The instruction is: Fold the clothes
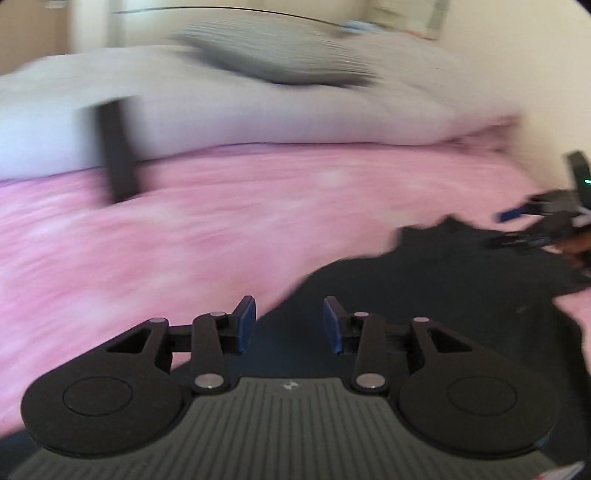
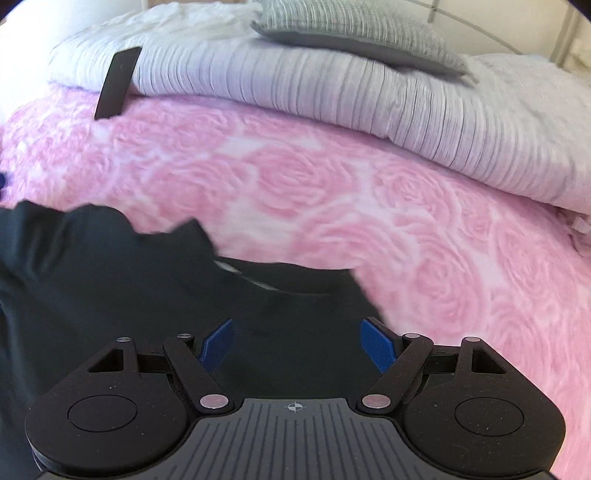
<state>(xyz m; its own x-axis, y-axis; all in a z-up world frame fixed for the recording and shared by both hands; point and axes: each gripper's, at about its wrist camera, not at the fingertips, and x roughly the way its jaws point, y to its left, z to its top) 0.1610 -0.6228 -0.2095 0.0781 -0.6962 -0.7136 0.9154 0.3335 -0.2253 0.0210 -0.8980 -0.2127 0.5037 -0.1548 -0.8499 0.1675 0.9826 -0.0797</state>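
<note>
One dark garment (image 2: 110, 280), black or very dark navy, lies crumpled on a bed covered by one pink blanket (image 2: 424, 236) with a raised rose pattern. The cloth is rumpled and uneven, with a ragged, peaked upper edge and what looks like a neckline opening with a pale label inside; it sits toward the near edge of the bed, and what kind of garment it is cannot be told. At the far edge of the bed lies one pale, ribbed duvet or pillow (image 2: 332, 92) stretching across, with one grey striped cushion (image 2: 354, 33) resting on top of it. One flat black strip-like object (image 2: 116, 83) leans from the pale bedding down onto the pink blanket near the far left corner. There are two grippers. The left gripper (image 1: 289, 325) has its blue pads partly apart with nothing pinched between them, hanging over the garment's edge. The right gripper (image 2: 298, 345) stands spread wide over the dark cloth, its pads clear of it. In the left wrist view, much blurred, the right gripper appears at the right edge above the garment.
</note>
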